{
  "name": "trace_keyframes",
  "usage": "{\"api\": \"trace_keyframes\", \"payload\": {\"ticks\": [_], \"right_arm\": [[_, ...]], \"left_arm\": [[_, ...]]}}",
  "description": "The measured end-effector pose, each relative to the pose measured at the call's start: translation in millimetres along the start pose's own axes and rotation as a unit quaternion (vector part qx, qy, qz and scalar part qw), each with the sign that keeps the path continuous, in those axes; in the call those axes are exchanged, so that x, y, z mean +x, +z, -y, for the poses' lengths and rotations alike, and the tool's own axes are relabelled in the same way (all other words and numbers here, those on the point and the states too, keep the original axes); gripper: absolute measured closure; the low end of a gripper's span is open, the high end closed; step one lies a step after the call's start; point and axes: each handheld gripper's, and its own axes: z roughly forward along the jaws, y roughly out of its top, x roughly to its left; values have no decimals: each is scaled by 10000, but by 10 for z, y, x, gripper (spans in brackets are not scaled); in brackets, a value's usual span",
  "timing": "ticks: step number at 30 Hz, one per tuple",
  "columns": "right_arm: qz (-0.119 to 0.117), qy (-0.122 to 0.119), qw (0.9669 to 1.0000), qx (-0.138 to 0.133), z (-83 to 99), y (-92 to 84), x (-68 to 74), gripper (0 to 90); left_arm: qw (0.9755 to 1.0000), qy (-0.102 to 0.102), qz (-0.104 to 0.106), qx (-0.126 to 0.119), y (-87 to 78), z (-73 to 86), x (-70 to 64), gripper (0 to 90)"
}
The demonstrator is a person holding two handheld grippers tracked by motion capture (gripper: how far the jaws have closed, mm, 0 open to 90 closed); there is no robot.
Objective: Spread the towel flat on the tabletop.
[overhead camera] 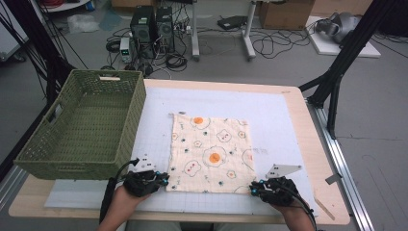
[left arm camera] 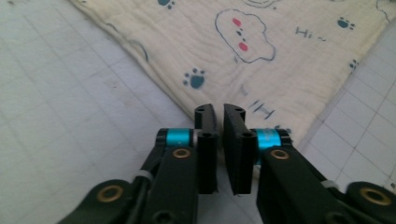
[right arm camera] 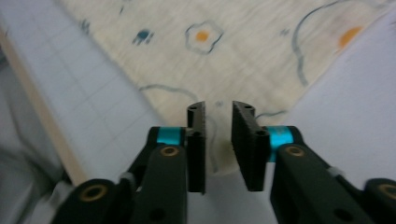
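Both tools hovering at the cloth's near corners

Left tool and right tool are standing slightly open, gripping nothing; printed cloth is lying flat on the desk beside a green basket.

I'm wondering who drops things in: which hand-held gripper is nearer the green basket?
Left. The left hand-held gripper sits just below the green basket's near corner; the right hand-held gripper is across the cloth, farther away.

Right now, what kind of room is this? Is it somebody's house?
Probably not a house; it looks like a lab or workshop. Cables and computer boxes lie on the floor, black camera stands surround the table, and a cloth sits on a grid mat.
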Motion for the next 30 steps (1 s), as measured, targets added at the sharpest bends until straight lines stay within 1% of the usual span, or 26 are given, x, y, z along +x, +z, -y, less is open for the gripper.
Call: {"api": "trace_keyframes", "payload": {"ticks": [1, 2, 4, 6, 8, 10, 11, 13, 14, 15, 16, 18, 20, 22, 25, 28, 30], "right_arm": [[54, 71, 9999, -114, -14, -17, -21, 719], [100, 141, 9996, -242, -33, -35, -47, 692], [243, 228, 9985, -441, -78, -62, -92, 672], [399, 214, 9975, -542, -135, -50, -134, 668], [630, 225, 9959, -602, -212, 15, -208, 665], [755, 235, 9952, -581, -288, 118, -296, 668], [805, 219, 9951, -527, -327, 178, -339, 673], [849, 187, 9952, -454, -382, 286, -392, 698], [898, 148, 9951, -383, -406, 337, -418, 715], [896, 130, 9954, -319, -421, 380, -442, 724], [925, 113, 9953, -267, -428, 414, -459, 736], [949, 109, 9951, -250, -427, 432, -470, 740], [974, 111, 9950, -212, -419, 419, -459, 739], [1080, -11, 9941, -120, -402, 394, -428, 740], [1159, -36, 9932, -88, -368, 360, -410, 742], [1114, 93, 9936, -135, -349, 348, -428, 726], [1105, 148, 9936, -173, -351, 343, -442, 665]], "left_arm": [[9999, -62, -55, -71, -16, -17, 29, 714], [9997, -131, -89, -173, -27, -35, 54, 707], [9988, -257, -134, -383, -34, -76, 98, 671], [9981, -282, -147, -525, -12, -123, 136, 669], [9975, -302, -201, -601, 43, -180, 184, 667], [9970, -347, -219, -660, 129, -246, 249, 668], [9970, -327, -238, -660, 159, -269, 272, 670], [9964, -362, -283, -711, 242, -327, 328, 674], [9961, -411, -289, -731, 278, -357, 354, 676], [9955, -449, -305, -781, 312, -377, 375, 680], [9952, -454, -333, -794, 343, -394, 391, 687], [9960, -431, -354, -704, 404, -424, 396, 690], [9968, -327, -366, -638, 443, -436, 375, 692], [9973, -271, -400, -552, 465, -435, 351, 693], [9978, -233, -414, -455, 490, -409, 314, 701], [9982, -242, -434, -329, 531, -363, 297, 708], [9981, -214, -486, -318, 534, -351, 288, 714]]}}
